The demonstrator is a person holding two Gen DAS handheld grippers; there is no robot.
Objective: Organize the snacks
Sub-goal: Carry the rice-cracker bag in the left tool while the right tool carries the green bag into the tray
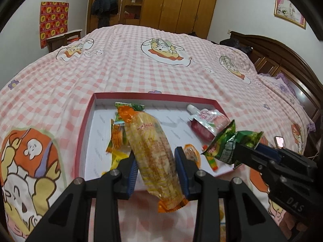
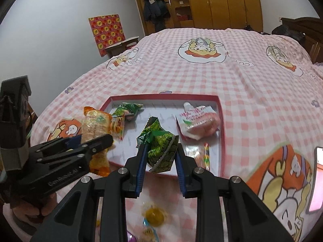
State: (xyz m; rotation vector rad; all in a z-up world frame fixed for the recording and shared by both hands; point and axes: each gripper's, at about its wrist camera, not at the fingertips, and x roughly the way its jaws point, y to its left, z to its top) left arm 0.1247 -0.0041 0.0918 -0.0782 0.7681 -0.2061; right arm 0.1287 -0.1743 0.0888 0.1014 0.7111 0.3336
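Observation:
A red-rimmed white tray (image 1: 86,121) (image 2: 221,121) lies on the bed. My left gripper (image 1: 156,158) is shut on a long orange cracker pack (image 1: 151,153), held above the tray's near left part; it also shows in the right wrist view (image 2: 94,129). My right gripper (image 2: 160,151) is shut on a green snack bag (image 2: 161,147), held over the tray's near edge; the bag also shows in the left wrist view (image 1: 232,143). In the tray lie a pink drink pouch (image 1: 208,121) (image 2: 197,123), small green and orange packets (image 1: 117,135) (image 2: 125,113) and a striped candy stick (image 2: 206,155).
The pink checked bedspread (image 1: 141,66) fills both views. A yellow wrapped sweet (image 2: 154,215) lies on the bed in front of the tray. A phone (image 2: 317,181) lies at the right. A wardrobe (image 1: 177,4) and a dark headboard (image 1: 282,60) stand beyond.

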